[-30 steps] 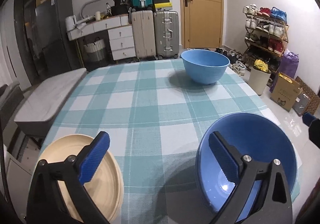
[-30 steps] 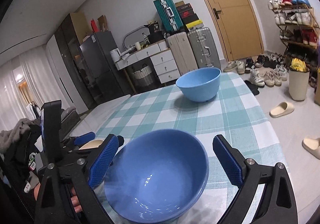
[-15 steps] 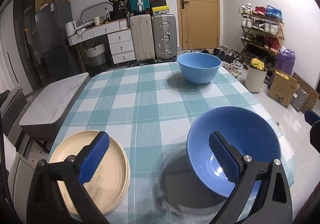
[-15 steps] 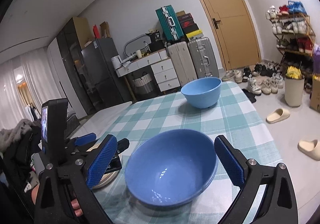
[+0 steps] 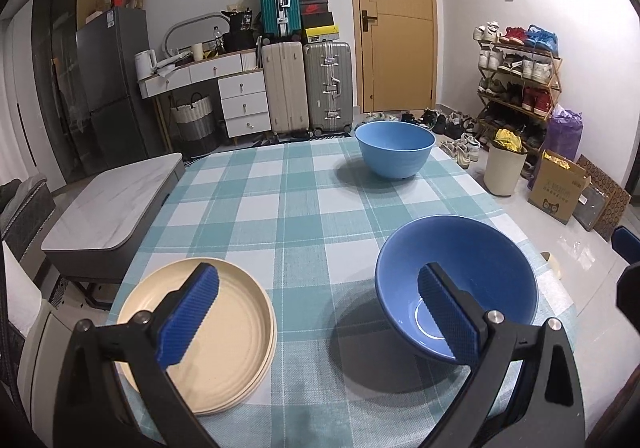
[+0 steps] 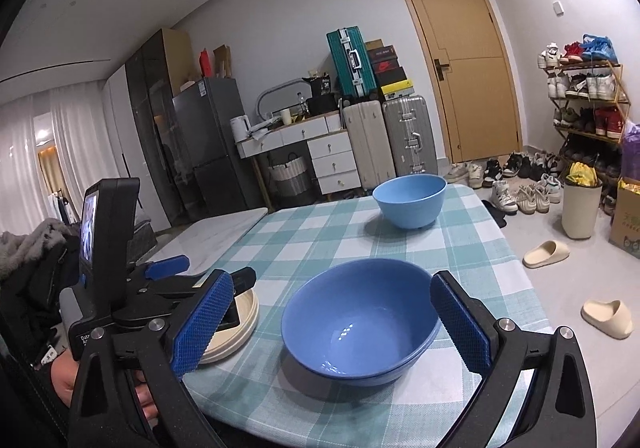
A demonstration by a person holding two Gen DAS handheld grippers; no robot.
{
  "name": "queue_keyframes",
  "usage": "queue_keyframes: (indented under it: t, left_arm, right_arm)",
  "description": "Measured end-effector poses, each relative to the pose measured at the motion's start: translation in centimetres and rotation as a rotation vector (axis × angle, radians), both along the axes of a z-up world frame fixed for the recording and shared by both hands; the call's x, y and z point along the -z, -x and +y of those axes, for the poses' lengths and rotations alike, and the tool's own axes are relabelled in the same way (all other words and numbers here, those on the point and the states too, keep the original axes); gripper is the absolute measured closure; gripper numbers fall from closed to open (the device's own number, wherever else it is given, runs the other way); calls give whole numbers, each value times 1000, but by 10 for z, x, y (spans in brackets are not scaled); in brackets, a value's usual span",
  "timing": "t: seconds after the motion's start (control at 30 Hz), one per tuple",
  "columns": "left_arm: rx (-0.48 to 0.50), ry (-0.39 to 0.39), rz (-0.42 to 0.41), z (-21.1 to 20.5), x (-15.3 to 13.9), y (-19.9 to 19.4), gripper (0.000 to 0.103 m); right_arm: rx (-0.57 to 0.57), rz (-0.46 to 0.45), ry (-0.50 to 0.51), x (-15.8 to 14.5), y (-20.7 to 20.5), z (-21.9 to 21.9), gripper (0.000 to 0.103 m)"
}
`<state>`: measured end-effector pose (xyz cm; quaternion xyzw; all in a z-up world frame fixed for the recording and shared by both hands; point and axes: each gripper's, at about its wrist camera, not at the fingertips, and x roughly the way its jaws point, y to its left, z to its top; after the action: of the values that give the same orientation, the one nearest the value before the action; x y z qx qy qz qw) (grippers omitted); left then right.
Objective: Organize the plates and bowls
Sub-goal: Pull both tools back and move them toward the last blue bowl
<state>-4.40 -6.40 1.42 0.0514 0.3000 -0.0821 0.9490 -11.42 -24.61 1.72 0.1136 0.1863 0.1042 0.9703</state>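
Plates (image 5: 208, 332), cream, stacked at our near-left corner of the counter (image 5: 280, 208), rim close to its left edge. Our left hand-held gripper (image 5: 318, 312) hangs above them, fingers wide apart, holding nothing. Between plates and near blue bowl (image 6: 356, 322): bare checked cloth. Right hand-held gripper (image 6: 332, 324) spread open either side of that bowl, not touching. Far blue bowl (image 5: 395, 149) sits by the far right edge. No writing legible on the dishes.
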Motion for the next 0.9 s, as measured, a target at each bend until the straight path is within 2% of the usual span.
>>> queue_keyframes:
  t: [0.17, 0.27, 0.5, 0.6, 0.7, 0.83, 0.9]
  left_arm:
    - [-11, 7, 9, 5, 2, -9, 2]
    - [-12, 11, 37, 9, 4, -21, 2]
    - [-3, -12, 51, 11, -10, -65, 2]
    - [31, 33, 102, 11, -20, -95, 2]
    - [56, 54, 115, 7, -36, -121, 2]
    - [90, 32, 106, -10, -56, -154, 2]
    - [103, 16, 113, -22, -61, -173, 2]
  right_arm:
    - [0, -17, 26, -10, -1, -4, 3]
    - [-4, -28, 7, -24, -9, -12, 3]
    - [-52, -25, -43, -76, -37, -38, 3]
    - [-81, -11, -17, -96, -60, -43, 3]
    - [-94, -19, 24, -118, -84, -48, 3]
    - [-109, -39, -2, -146, -120, -64, 3]
    - [-102, -24, -53, -156, -146, -80, 3]
